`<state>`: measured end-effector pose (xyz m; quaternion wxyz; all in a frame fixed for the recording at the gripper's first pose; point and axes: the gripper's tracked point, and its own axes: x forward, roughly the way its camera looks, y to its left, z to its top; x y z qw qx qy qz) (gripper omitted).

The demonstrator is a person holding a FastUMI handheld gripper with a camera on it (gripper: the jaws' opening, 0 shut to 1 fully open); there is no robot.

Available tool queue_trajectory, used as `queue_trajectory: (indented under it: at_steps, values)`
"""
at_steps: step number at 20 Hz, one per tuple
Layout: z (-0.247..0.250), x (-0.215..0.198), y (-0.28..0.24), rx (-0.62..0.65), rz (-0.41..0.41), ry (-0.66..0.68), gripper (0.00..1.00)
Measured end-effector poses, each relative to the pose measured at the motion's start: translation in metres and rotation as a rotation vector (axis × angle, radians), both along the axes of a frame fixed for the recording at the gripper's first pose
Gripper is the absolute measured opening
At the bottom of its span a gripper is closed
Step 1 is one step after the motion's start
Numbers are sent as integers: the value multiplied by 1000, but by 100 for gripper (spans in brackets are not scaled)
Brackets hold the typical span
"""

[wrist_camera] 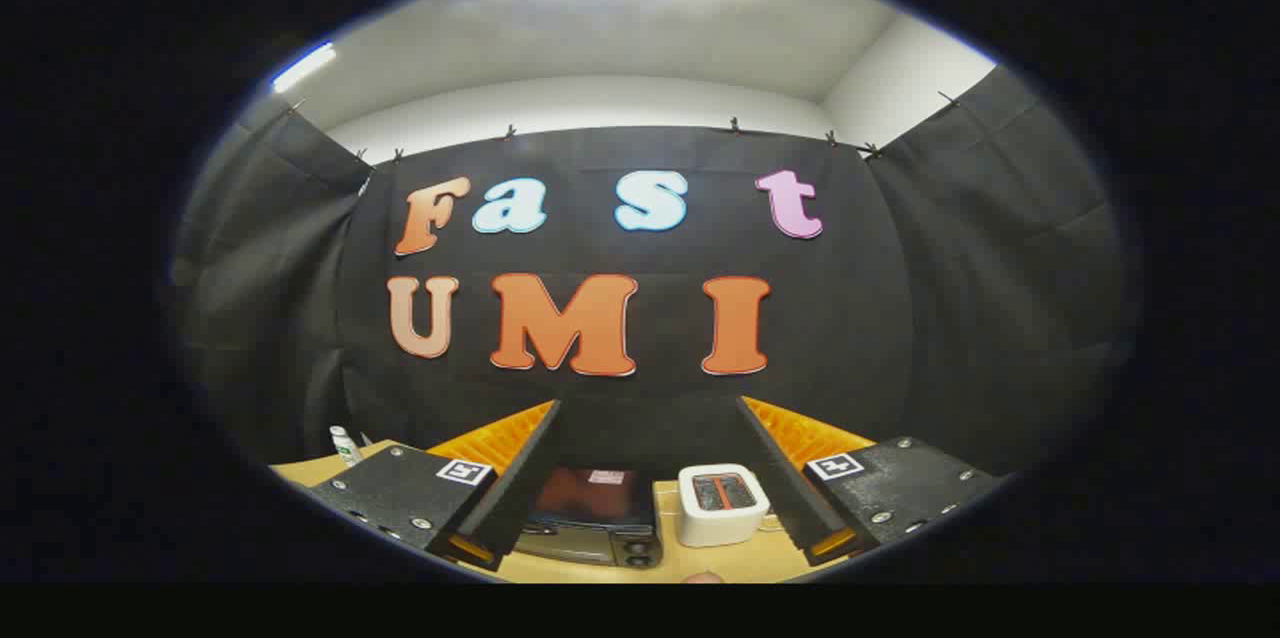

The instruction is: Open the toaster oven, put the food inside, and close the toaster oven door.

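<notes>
Overhead, the gripper (650,503) is held high and level above the table (590,570), its two fingers spread wide apart with nothing between them, a stance that suits an approach before any contact. Between the fingers and well below them stands the toaster oven (596,515), a dark box seen from above, with its knobs (638,552) on the front panel facing the viewer. Its door appears closed, though the steep angle leaves the handle hard to make out. Just beside the oven, on its right, stands a white pop-up toaster (722,504) with two slots in its top; the pair stand close together but seemingly apart. A small white bottle (344,445) with green on it stands near the table's far left corner, beyond the left finger. At the near edge of the table a small pale rounded shape (705,578) shows, too cropped to identify; it may be the food. Judged from this layout, the task is at its beginning: the door must first be reached from above and in front.
</notes>
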<state>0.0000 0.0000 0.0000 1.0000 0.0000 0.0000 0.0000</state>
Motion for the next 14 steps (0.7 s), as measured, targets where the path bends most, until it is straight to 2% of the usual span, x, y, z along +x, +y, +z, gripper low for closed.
queue_trajectory:
  at_steps: [6, 14]
  values:
    - [11, 4, 20, 64, 23, 14, 99]
    - [14, 10, 22, 69, 29, 29, 99]
